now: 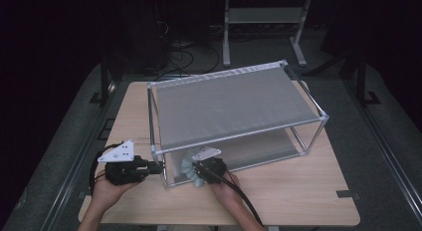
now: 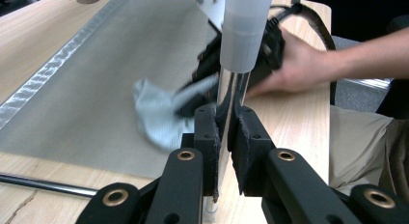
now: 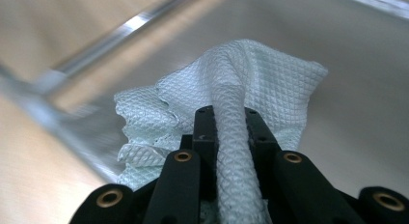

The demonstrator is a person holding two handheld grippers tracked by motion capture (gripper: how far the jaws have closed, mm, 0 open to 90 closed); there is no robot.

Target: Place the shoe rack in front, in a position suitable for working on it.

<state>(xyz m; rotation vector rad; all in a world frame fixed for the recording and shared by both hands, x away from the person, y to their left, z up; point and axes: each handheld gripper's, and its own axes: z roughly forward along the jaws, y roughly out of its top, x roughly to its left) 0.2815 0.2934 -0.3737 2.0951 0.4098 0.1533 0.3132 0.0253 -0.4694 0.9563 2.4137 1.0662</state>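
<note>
racks: 1 [image 1: 234, 106], centre of frame | shelves in rack: 2, upper and lower | cloths: 1 [image 1: 190, 169], lower centre | grippers: 2, left [image 1: 158, 167] and right [image 1: 199, 167], lower left and lower centre | hands: 2 | tables: 1 [image 1: 298, 191] | stands: 1 [image 1: 263, 22], top of frame

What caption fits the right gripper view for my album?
Right gripper pinching a pale green waffle cloth over the rack's grey shelf.
</note>
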